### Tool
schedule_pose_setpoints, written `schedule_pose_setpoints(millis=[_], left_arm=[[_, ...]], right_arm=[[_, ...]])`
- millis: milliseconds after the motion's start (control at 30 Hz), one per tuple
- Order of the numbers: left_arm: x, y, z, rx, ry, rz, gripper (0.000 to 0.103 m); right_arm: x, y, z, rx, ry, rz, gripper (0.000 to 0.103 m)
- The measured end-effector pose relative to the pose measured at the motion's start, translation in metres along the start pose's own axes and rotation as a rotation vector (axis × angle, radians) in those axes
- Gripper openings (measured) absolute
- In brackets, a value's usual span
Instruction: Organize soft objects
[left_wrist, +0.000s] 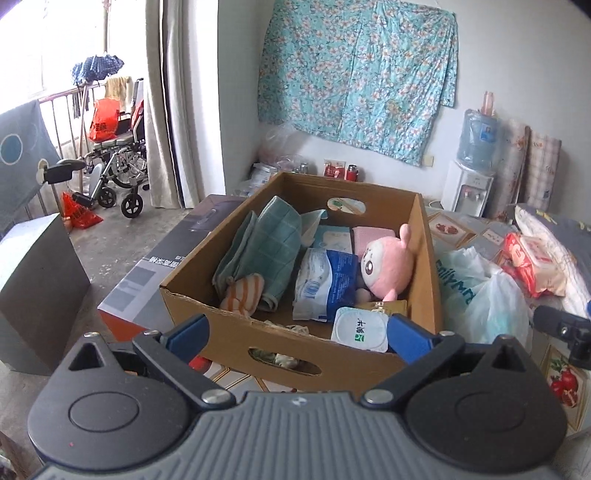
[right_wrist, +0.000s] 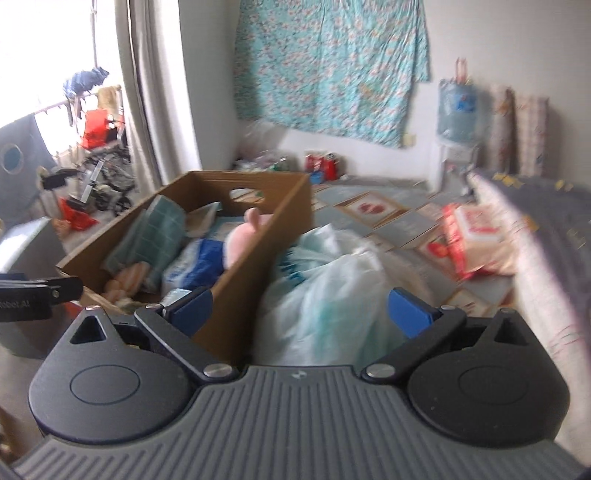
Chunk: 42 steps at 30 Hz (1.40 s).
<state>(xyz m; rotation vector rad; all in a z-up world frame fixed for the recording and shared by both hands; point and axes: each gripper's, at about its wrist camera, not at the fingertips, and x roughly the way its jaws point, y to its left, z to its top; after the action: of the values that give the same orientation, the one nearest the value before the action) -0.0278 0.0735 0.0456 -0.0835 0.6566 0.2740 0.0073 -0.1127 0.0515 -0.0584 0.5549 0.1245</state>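
**Both grippers wide open, next soft thing to be picked**

Blue pads (left_wrist: 404, 332) of the left gripper (left_wrist: 297, 330) are spread wide, and nothing is held between them. Just past them sits the box (left_wrist: 236, 325), made of brown card with a cut-out handle hole. It is already packed: a green towel (left_wrist: 266, 251) with a woven square pattern, a fuzzy round pink toy (left_wrist: 388, 266), a crinkly blue and white pack (left_wrist: 325, 284) and a small striped cloth (left_wrist: 243, 291).

Blue pads are also spread on the right gripper (right_wrist: 299, 310), and nothing is gripped. A thin, wrinkly plastic bag (right_wrist: 332, 288) lies just in front of it, right beside the box wall. This view is blurred.

The bag is probably to be picked next. It should be pinched where the plastic is bunched thick, so it is not torn or dropped. A soft red pack (right_wrist: 476, 240) lies farther off on the patterned mat (right_wrist: 406, 221).
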Motion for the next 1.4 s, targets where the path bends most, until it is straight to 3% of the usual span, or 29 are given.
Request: schedule_pose_setpoints(millis=[100,400,600,733,1100,1400], left_arm=[[0.001,-0.006,-0.001,0.017,0.021,-0.036,0.103],[0.001,-0.014,-0.002,0.025,0.043,-0.095,0.103],[0.001,-0.015,0.001,0.033,0.034,-0.088,0.103],[0.002,-0.012,0.003,0.009,0.033,-0.089,0.103],[0.002,-0.007,0.004,0.023,0.02,-0.032,0.103],[0.009,-0.009,0.001,0.05,0.059,-0.027,0.103]], right_arm=[[-0.007,0.001,-0.001,-0.058,-0.024,-0.057,0.102],[-0.021,-0.004,0.01,-0.112,-0.022,-0.081,0.102],[-0.02,-0.011,0.009,0.038,0.006,-0.007,0.102],[-0.02,-0.011,0.002,0.116,-0.005,-0.008,0.102],[-0.021,-0.008,-0.005,0.152,-0.037,0.039,0.102],[-0.007,-0.003,-0.009,0.173,0.028,0.044,0.102]])
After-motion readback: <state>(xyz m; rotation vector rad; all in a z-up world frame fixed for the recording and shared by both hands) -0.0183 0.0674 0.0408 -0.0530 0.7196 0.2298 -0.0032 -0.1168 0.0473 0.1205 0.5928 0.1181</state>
